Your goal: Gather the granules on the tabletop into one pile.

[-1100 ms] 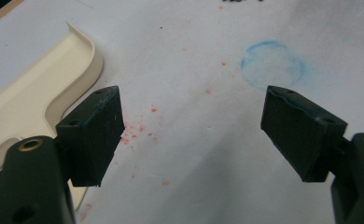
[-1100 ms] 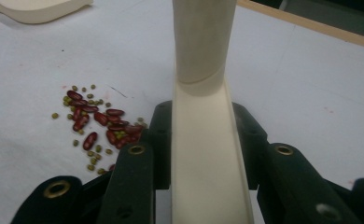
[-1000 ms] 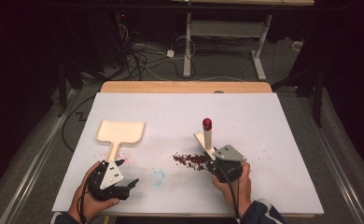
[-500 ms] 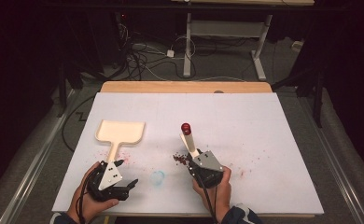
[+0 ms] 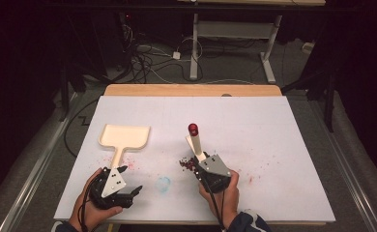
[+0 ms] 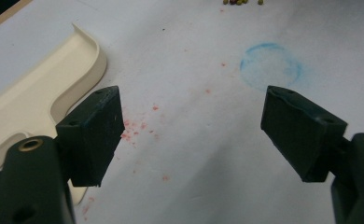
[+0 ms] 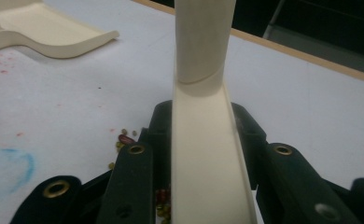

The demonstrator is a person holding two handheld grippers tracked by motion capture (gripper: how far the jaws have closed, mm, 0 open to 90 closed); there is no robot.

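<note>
A cream dustpan [image 5: 125, 137] lies flat at the left of the white table, its handle pointing toward the person. My left gripper [image 5: 129, 180] rests just right of that handle, open with nothing between the jaws; in the left gripper view [image 6: 189, 116] the dustpan [image 6: 40, 93] sits beside the left pad. My right gripper [image 5: 199, 159] is shut on a cream tool [image 5: 195, 140] with a red knob end that tilts up and away. The right gripper view shows the jaws [image 7: 203, 130] pressed on both sides of the tool [image 7: 201, 70]. A small pile of dark beans [image 5: 186, 164] lies at its lower end.
A faint blue ring [image 5: 163, 183] is drawn on the table between the two hands, with red stains [image 5: 133, 164] by the dustpan handle and more at the right [image 5: 254, 174]. A wooden edge [image 5: 191, 90] runs along the far side. Cables and desk legs lie on the floor beyond.
My right gripper has moved left with the cream tool in it, and the beans now lie bunched closer together at its left. The left gripper has stayed put.
</note>
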